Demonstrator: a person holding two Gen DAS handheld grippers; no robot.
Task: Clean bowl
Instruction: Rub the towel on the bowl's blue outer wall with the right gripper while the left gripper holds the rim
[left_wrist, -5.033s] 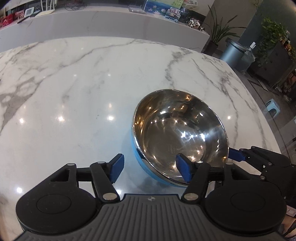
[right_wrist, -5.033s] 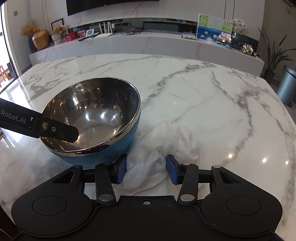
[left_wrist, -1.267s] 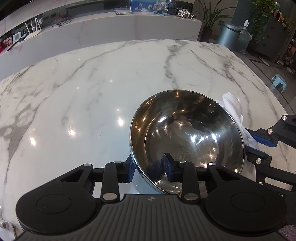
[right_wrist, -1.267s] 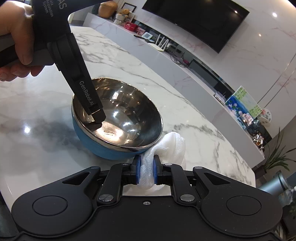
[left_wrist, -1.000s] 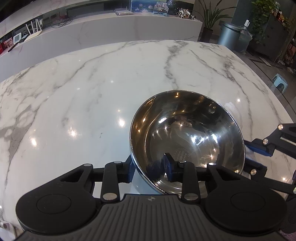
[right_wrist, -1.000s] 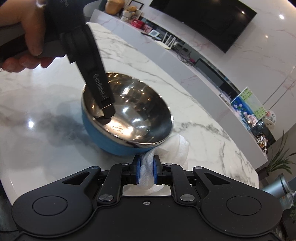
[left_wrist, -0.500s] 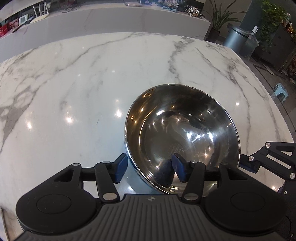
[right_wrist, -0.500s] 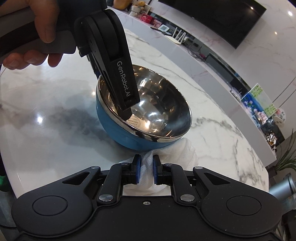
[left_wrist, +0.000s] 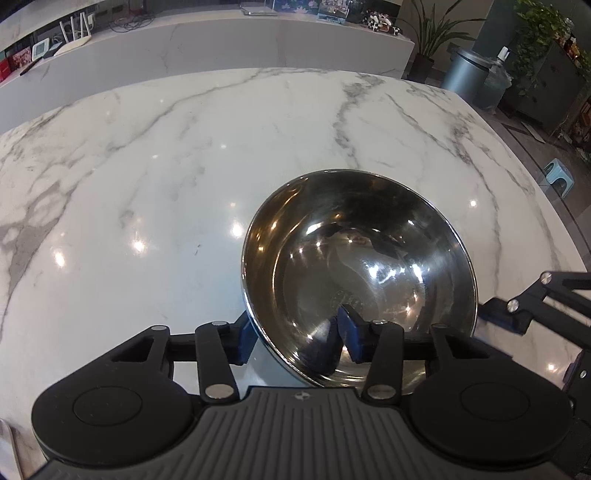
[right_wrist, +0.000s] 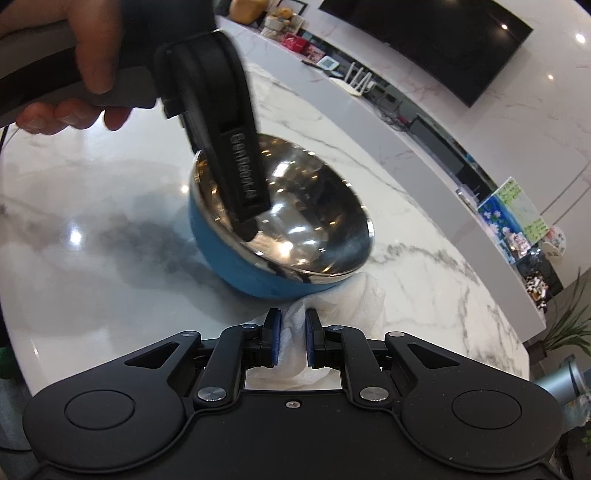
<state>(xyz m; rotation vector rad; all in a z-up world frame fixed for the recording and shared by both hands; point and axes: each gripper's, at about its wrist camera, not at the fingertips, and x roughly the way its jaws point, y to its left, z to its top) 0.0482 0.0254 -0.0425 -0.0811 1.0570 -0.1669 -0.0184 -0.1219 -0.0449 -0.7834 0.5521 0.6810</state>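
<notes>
My left gripper (left_wrist: 297, 338), jaws just closing, straddles the steel bowl (left_wrist: 369, 273) rim; my right gripper (right_wrist: 291, 341) pinches the white paper towel (right_wrist: 343, 295).

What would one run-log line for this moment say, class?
left gripper: astride bowl rim, jaws just closing | right gripper: shut on cloth beside bowl | wiping: not begun

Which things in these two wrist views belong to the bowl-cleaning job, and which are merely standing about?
Part of the job:
- steel bowl with blue outside
- white paper towel, pinched in the right gripper
- left gripper, its jaws astride the bowl's near rim

Standing about:
- marble table
- grey waste bin
- potted plant
- white router
- wall television
</notes>
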